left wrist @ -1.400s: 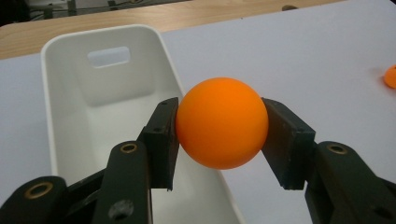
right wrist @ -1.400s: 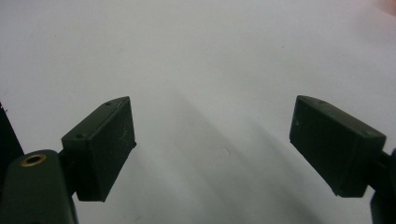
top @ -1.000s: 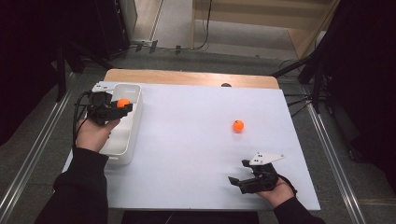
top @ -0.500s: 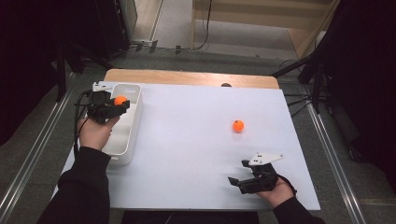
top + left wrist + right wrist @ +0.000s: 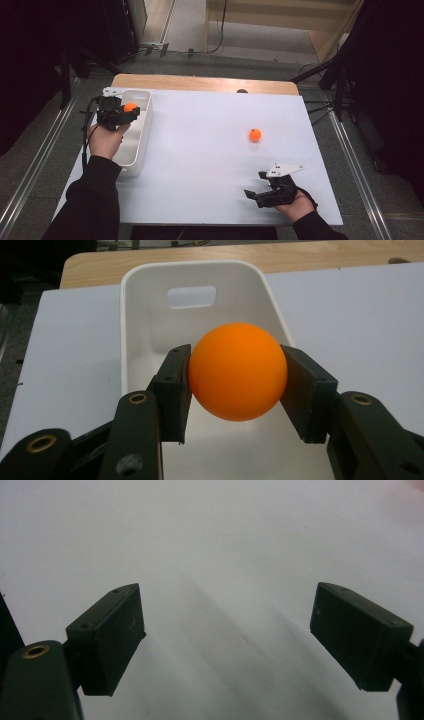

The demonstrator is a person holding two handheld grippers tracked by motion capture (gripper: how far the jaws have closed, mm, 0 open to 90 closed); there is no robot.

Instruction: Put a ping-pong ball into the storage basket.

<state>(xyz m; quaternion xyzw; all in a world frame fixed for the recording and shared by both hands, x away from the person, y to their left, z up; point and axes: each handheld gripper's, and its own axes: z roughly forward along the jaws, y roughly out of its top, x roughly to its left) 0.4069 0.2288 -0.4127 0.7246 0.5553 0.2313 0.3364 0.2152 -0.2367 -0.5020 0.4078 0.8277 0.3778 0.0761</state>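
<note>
An orange ball [image 5: 237, 371] is pinched between the jaws of my left gripper [image 5: 129, 111], held above the white bin [image 5: 140, 131] at the table's left side. In the left gripper view the bin's inside [image 5: 150, 325] lies right under the ball [image 5: 130, 106]. A second orange ball [image 5: 255, 134] rests alone on the white table sheet, right of centre. Near the front right edge my right gripper [image 5: 255, 186] rests low with its jaws wide apart; the right gripper view has nothing but bare white sheet between its pads [image 5: 107, 637].
The white sheet [image 5: 200, 150] covers most of a wooden table whose far edge [image 5: 200, 82] shows as a bare strip. A cable [image 5: 87, 130] trails from the left gripper. Dark floor and metal rails surround the table.
My left hand has drifted slightly toward the far end of the bin with the ball in its grip. The right hand and the loose ball have stayed put.
</note>
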